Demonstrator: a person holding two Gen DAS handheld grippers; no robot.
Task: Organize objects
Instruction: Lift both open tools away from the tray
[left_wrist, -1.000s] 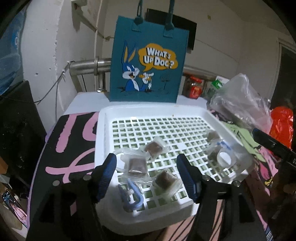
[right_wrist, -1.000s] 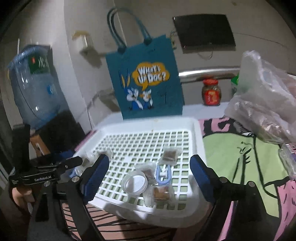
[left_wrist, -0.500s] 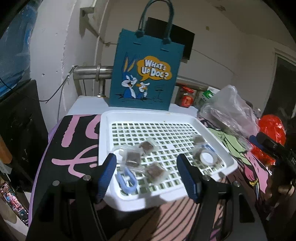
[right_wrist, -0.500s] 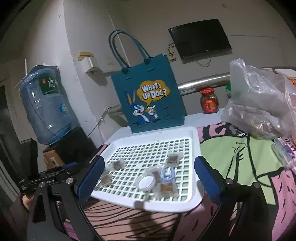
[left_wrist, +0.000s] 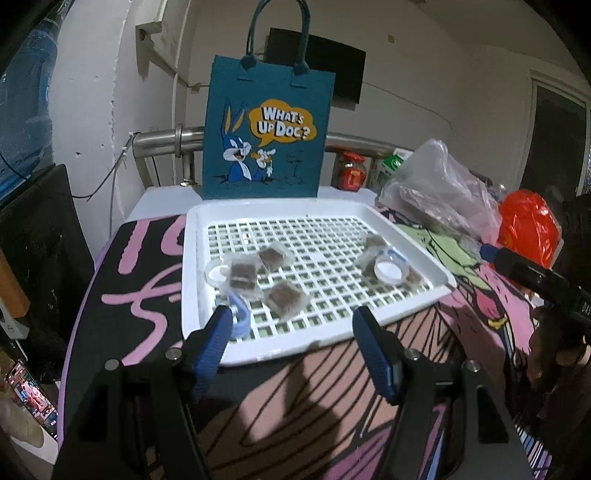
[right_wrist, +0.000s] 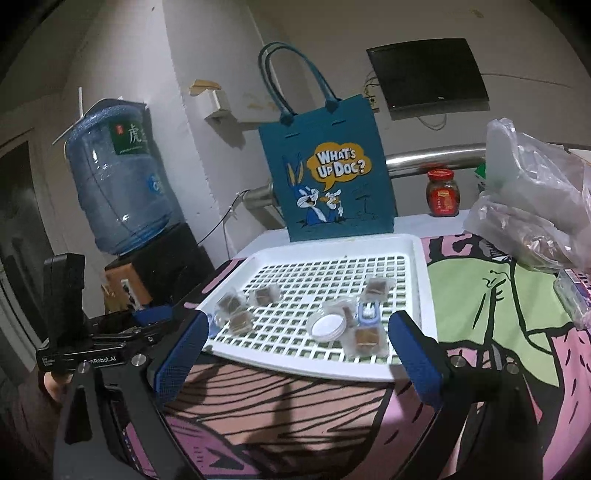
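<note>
A white slotted tray (left_wrist: 280, 212) (right_wrist: 413, 254) lies on the patterned tablecloth. It holds several clear packets with brown squares (left_wrist: 286, 297) (right_wrist: 365, 338), a round clear lid (left_wrist: 388, 271) (right_wrist: 327, 326) and a blue clip (left_wrist: 240, 314) (right_wrist: 367, 314). A teal "What's Up Doc?" tote bag (left_wrist: 266, 129) (right_wrist: 328, 173) stands upright behind the tray. My left gripper (left_wrist: 291, 328) is open and empty, just short of the tray's near edge. My right gripper (right_wrist: 297, 341) is open and empty, also in front of the tray's near edge.
A clear plastic bag (left_wrist: 436, 192) (right_wrist: 535, 206) and an orange-red bag (left_wrist: 528, 225) lie to the right of the tray. A red-lidded jar (right_wrist: 442, 192) stands at the back. A water bottle (right_wrist: 118, 177) stands off the table to the left.
Both grippers have pulled back from over the tray towards me and risen; the tray and its contents have stayed in place. Both remain open.
</note>
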